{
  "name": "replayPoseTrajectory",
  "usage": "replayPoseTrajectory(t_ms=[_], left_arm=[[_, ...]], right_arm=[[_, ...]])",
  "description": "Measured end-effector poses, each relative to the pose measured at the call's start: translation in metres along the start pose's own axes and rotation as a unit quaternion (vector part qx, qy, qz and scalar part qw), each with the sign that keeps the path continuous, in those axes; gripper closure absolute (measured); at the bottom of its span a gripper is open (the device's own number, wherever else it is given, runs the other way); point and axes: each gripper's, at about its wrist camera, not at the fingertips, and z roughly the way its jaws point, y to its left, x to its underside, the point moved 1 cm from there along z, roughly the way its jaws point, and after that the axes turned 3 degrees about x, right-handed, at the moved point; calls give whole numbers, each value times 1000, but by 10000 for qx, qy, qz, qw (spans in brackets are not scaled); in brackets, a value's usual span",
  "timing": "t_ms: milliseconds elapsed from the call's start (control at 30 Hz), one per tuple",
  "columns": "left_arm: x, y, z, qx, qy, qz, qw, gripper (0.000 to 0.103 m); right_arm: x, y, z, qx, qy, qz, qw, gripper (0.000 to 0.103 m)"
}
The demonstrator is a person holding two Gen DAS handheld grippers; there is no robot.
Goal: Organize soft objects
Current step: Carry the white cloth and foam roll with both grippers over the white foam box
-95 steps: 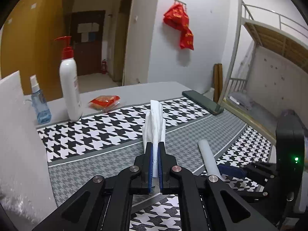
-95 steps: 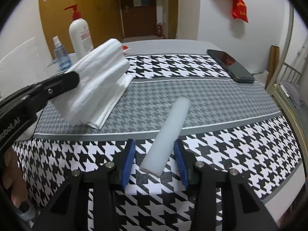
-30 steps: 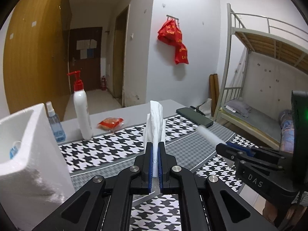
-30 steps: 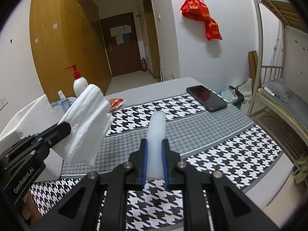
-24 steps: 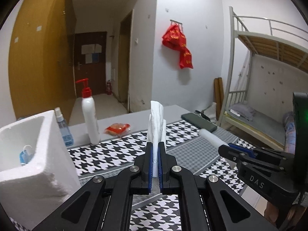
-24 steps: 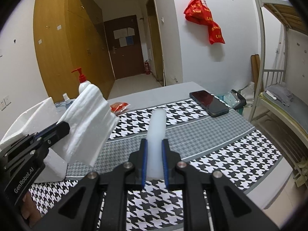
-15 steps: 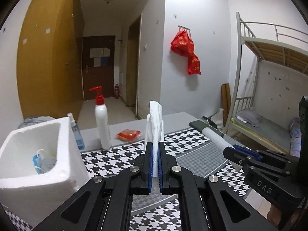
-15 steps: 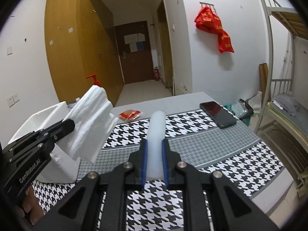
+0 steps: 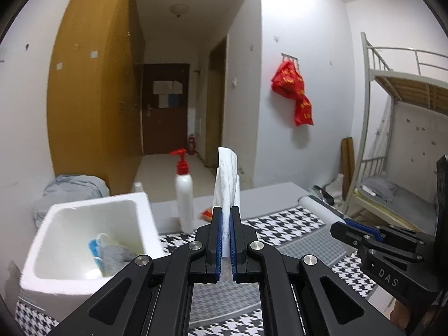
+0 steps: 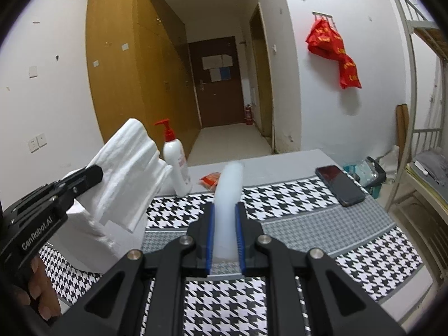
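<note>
Left gripper was clamped on the folded tissue, right gripper pinched the foam tube; best dropped over the foam box one at a time.

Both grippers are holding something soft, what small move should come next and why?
Probably carry the left gripper with its folded white cloth over the open foam box at its left. The box already holds soft items, and the right gripper grips the foam roll.

Box left of bottle (phone right)
</note>
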Motion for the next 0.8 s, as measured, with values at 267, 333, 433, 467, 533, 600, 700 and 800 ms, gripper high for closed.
replayPoseTrajectory(t_ms=[267, 333, 433, 467, 533, 600, 700, 800], left_arm=[[-12, 21, -13, -316, -211, -50, 9993, 98], [-13, 28, -16, -444, -227, -41, 9987, 98], [-15, 41, -19, -624, -236, -91, 9977, 98], [-14, 44, -21, -674, -244, -117, 9974, 98], [-15, 52, -22, -769, -236, -160, 9966, 98], [-15, 59, -24, -867, -241, -204, 9957, 98], [-15, 69, -27, -995, -252, -241, 9944, 98], [-16, 80, -31, -1118, -252, -283, 9930, 98]], right_arm=[[-13, 27, 5, -360, -85, -242, 9990, 86], [-14, 33, 8, -404, -58, -307, 9987, 86], [-17, 43, 11, -522, -56, -390, 9979, 86], [-18, 47, 12, -549, -63, -418, 9976, 86], [-20, 53, 13, -622, -84, -461, 9970, 86], [-23, 62, 13, -708, -118, -542, 9959, 86], [-24, 75, 14, -804, -133, -673, 9944, 86], [-26, 88, 17, -909, -113, -770, 9928, 86]])
